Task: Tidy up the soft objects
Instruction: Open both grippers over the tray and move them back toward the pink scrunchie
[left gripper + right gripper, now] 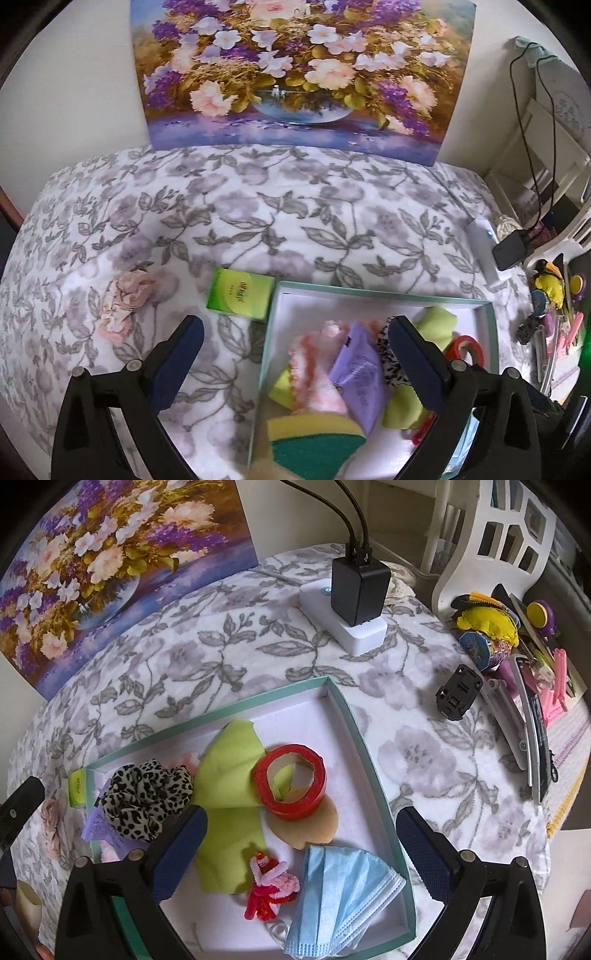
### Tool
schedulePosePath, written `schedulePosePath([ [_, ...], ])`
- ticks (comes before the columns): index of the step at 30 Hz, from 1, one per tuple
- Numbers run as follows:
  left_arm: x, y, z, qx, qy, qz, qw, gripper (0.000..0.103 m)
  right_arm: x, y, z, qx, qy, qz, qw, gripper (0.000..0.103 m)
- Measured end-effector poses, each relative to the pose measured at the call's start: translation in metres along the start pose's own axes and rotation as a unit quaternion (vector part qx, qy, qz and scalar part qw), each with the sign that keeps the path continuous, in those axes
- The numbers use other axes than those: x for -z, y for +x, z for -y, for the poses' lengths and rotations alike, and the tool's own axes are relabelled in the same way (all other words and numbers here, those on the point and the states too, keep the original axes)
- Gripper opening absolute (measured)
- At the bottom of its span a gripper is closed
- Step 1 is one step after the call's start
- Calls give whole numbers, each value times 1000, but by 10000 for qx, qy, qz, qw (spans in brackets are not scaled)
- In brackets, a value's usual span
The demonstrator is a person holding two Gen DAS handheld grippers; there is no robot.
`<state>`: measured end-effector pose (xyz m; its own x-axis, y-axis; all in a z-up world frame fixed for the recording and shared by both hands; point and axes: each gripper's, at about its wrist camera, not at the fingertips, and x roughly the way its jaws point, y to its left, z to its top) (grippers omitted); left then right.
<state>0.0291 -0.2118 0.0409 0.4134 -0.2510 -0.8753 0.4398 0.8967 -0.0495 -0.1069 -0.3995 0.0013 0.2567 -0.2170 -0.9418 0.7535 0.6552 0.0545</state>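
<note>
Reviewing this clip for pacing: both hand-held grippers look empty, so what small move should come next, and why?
Probably swing the left hand-held gripper toward the crumpled pink cloth on the floral cover. Its jaws stand open and empty, and that cloth looks like the one soft item outside the teal-rimmed box, next to the green carton.

Ahead of you a flower painting [295, 70] leans against the wall at the back of the floral tablecloth [258, 206]. On the cloth you see a white power strip [354, 627] carrying a black charger [360, 590], a small black clip-like part [458, 694], and a heap of stationery and toys [517, 646] at the right edge.
</note>
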Motion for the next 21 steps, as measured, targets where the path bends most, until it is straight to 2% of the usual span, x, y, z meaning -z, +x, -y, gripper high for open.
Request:
schedulePosePath([
  [6, -6, -5, -16, -268, 31, 28, 9996, 100, 1, -4, -7, 31, -10, -46, 10000, 103],
  [13, -16, -14, -55, -680, -169, 129, 9975, 100, 1, -18, -25, -13, -122, 80, 9999, 103],
  [21, -22, -22, -100, -880, -368, 49, 9954, 100, 4, -24, -48, 1, -276, 88, 9996, 103],
])
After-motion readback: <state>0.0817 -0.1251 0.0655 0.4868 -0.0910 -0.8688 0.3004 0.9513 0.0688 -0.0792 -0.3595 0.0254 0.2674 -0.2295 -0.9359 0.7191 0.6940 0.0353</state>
